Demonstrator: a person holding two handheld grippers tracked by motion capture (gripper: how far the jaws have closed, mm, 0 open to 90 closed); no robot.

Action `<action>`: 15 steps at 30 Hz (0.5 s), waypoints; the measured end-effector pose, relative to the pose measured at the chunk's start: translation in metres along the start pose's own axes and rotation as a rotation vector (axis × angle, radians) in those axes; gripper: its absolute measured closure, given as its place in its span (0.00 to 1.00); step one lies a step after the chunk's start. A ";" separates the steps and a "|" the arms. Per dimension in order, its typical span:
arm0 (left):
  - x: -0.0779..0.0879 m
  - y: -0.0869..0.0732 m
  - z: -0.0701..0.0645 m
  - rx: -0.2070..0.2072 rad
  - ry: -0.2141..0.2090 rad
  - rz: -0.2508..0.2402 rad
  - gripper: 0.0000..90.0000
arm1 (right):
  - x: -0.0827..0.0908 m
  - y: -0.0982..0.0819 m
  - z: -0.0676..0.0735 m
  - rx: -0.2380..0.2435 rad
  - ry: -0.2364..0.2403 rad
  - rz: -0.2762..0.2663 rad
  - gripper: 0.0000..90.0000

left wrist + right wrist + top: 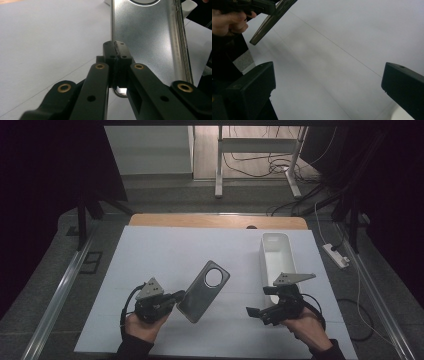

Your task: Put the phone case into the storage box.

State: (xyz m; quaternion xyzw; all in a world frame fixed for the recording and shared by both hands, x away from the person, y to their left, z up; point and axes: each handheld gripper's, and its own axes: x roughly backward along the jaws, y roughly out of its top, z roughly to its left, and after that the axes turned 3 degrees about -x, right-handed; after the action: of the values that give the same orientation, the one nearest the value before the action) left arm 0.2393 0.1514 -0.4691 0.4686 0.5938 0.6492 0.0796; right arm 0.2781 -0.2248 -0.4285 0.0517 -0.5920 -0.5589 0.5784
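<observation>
A dark grey phone case (204, 291) with a round camera hole is held up off the white table sheet (165, 255), tilted. My left gripper (178, 296) is shut on its lower left edge; in the left gripper view the jaws meet on the case (147, 35) at its bottom rim. My right gripper (253, 312) hovers open at the right, its jaws wide apart over bare sheet (332, 62). In the right gripper view the case (272, 20) shows edge-on at the upper left, with the other hand (229, 21) beside it.
A narrow white rectangular bin (276, 260) stands at the right of the sheet, just behind my right gripper. A wooden table edge (215, 221) runs along the back. Beyond it lie desk legs and cables on the floor, and a power strip (336, 255) at the right.
</observation>
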 end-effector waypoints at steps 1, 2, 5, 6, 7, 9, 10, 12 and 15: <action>-0.001 0.000 0.000 -0.001 0.000 0.001 0.99 | -0.002 0.001 0.000 -0.008 0.004 0.002 0.00; -0.001 0.000 0.000 -0.001 0.000 0.001 0.99 | -0.002 0.001 0.000 -0.008 0.004 0.002 0.00; -0.002 0.001 0.000 -0.003 0.002 0.002 0.99 | -0.010 0.004 0.000 -0.026 0.022 0.007 0.00; -0.003 0.001 -0.001 -0.004 0.004 0.002 0.99 | -0.013 0.005 0.001 -0.032 0.030 0.009 0.00; -0.003 0.001 -0.001 -0.005 0.007 0.003 0.99 | -0.017 0.006 0.002 -0.037 0.040 0.014 0.00; -0.004 0.001 -0.001 -0.006 0.010 0.004 0.99 | -0.020 0.007 0.003 -0.043 0.045 0.017 0.00; -0.005 0.001 -0.002 -0.011 0.014 0.007 0.99 | -0.022 0.008 0.004 -0.050 0.048 0.020 0.00; -0.007 0.001 -0.004 -0.017 0.016 0.009 0.99 | -0.028 0.009 0.005 -0.068 0.068 0.019 0.00; -0.010 0.002 -0.006 -0.025 0.016 0.014 0.99 | -0.034 0.011 0.007 -0.086 0.092 0.023 0.00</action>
State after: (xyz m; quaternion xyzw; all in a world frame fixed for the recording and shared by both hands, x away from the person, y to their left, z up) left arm 0.2414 0.1404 -0.4721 0.4663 0.5830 0.6610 0.0761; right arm 0.2909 -0.1924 -0.4397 0.0456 -0.5410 -0.5740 0.6130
